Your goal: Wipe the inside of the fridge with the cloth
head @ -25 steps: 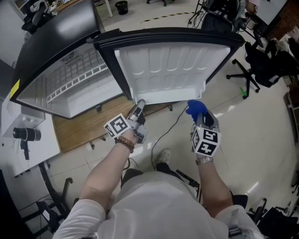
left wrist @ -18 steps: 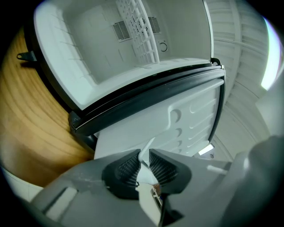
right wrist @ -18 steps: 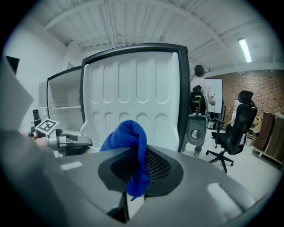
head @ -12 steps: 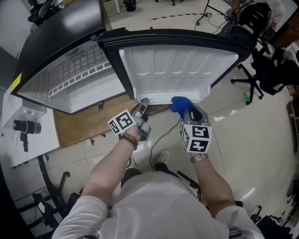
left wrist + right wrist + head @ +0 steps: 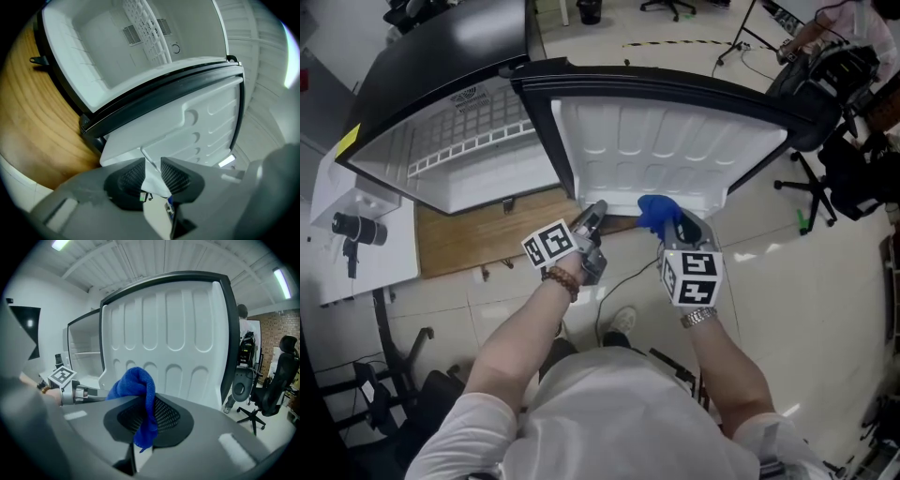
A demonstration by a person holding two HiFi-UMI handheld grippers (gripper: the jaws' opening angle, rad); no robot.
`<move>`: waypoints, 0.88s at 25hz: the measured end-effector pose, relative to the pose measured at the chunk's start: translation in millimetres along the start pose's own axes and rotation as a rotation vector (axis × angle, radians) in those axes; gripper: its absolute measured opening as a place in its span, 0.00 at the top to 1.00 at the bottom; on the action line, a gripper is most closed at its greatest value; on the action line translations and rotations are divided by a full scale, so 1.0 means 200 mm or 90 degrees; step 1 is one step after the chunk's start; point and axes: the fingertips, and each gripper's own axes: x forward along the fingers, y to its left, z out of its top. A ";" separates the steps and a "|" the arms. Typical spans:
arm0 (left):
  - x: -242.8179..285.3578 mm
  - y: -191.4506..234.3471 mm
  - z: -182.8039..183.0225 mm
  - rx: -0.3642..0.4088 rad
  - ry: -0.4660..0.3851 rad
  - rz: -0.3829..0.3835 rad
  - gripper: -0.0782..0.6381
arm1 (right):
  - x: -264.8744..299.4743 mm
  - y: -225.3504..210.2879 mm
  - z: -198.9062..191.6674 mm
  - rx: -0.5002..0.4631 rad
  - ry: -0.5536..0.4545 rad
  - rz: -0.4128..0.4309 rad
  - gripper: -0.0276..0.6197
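1. Blue cloth sits clamped between the right gripper jaws, just before the open fridge door
2. The left gripper jaws have just been opening; the door's lower edge stands between them, left of the cloth

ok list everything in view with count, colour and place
fridge: 1, black outside, white inside, upper left, open
door: 1, white liner, black rim, centre
shelf: 1, white wire, inside fridge
board: 1, brown wood, under fridge
cloth: 1, blue, in right gripper
cable: 1, black, on floor
chair: 1 clear, black, right of door
camera: 1, black, on white table, left
left gripper: 1, grey, jaws just been opening, door's corner between them
right gripper: 1, grey, shut on cloth
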 end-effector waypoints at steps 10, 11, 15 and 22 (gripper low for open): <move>-0.25 -0.16 0.06 0.065 0.020 -0.035 0.76 | -0.03 0.34 0.22 -0.031 -0.042 0.078 0.91; -0.31 -0.18 0.10 0.085 0.015 -0.038 0.76 | -0.03 0.41 0.25 -0.035 -0.048 0.089 0.91; -0.60 -0.28 0.30 0.194 -0.011 -0.023 0.77 | -0.07 0.71 0.36 -0.045 -0.072 0.129 0.90; -1.20 -0.44 0.66 0.375 -0.091 0.013 0.86 | -0.16 1.30 0.56 -0.075 -0.125 0.190 0.90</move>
